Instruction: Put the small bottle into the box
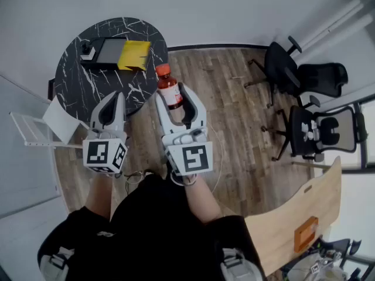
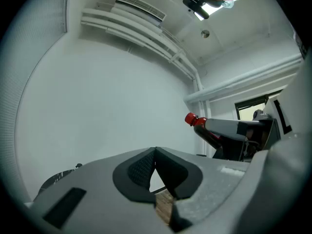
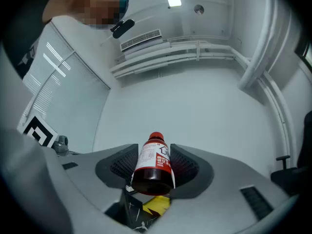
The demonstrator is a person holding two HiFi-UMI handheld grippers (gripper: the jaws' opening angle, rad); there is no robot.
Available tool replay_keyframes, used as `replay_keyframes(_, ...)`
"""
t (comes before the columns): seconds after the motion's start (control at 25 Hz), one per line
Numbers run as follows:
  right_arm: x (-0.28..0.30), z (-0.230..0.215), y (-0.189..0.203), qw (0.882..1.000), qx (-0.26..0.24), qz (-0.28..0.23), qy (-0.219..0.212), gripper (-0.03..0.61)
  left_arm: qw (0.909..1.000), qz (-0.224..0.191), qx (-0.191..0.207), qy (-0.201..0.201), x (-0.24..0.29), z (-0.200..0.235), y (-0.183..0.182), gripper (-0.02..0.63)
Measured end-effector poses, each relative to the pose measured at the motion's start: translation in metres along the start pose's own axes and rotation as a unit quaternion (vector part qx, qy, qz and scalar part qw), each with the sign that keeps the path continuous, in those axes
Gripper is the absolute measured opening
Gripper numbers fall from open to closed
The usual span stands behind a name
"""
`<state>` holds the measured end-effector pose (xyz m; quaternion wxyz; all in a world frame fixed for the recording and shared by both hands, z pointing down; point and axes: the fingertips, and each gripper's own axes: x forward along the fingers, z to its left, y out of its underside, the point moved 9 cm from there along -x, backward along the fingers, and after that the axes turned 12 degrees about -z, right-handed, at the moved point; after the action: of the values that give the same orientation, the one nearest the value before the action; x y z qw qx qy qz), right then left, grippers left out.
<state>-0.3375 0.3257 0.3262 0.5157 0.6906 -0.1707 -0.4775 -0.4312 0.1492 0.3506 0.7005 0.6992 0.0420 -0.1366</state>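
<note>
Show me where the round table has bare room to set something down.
The marble table is bare across its near and left parts, from the box down to the rim by the shut left gripper. The far edge is crowded: the box and a yellow piece against it. The right gripper holds the small bottle by the right rim.

Light-grey left gripper and right gripper, dark ribbed pads, black-white marker cubes at 6 o'clock; black clothing.
</note>
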Motion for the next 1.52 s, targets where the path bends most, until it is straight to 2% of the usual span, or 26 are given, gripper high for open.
replay_keyframes(0.32,0.039,-0.04,0.039,1.0,0.012,0.011,-0.015,0.197,0.9996,0.004,0.021,-0.016,0.056,0.006,0.018,0.0)
replay_keyframes(0.64,0.104,-0.113,0.073,0.998,0.029,0.014,-0.044,0.196,0.998,0.019,0.037,-0.048,0.145,0.002,0.041,0.0)
replay_keyframes(0.84,0.121,-0.158,0.087,0.997,0.038,0.021,-0.057,0.196,0.997,0.029,0.047,-0.054,0.19,-0.016,0.054,0.0)
replay_keyframes(1.12,0.14,-0.203,0.105,0.997,0.049,0.03,-0.052,0.196,0.9964,0.05,0.043,-0.054,0.23,-0.027,0.075,0.0)
replay_keyframes(1.36,0.16,-0.226,0.122,0.996,0.057,0.037,-0.058,0.196,0.9958,0.064,0.038,-0.053,0.265,-0.021,0.09,0.0)
replay_keyframes(1.52,0.182,-0.24,0.143,0.995,0.055,0.044,-0.072,0.196,0.996,0.071,0.019,-0.051,0.294,-0.008,0.106,0.0)
